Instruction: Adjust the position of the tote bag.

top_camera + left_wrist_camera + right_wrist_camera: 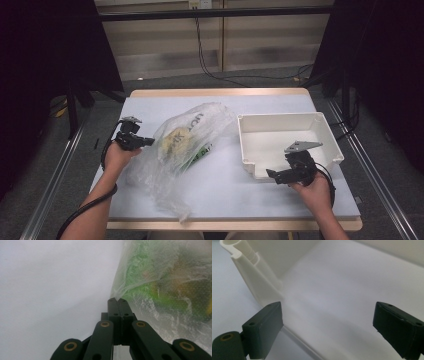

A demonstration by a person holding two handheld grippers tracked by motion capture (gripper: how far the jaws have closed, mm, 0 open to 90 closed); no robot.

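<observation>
Clear plastic bag with green and yellow contents lies mid-counter, just left of white bin. Left gripper clamped tight on bag's thin film at its left edge. Right gripper jaws spread wide, empty, at bin's near wall. Judgement: pinch holds only film, so draw slow and low to avoid tearing; steady bin

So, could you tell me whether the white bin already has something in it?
No, the white bin shows a bare floor.
</observation>
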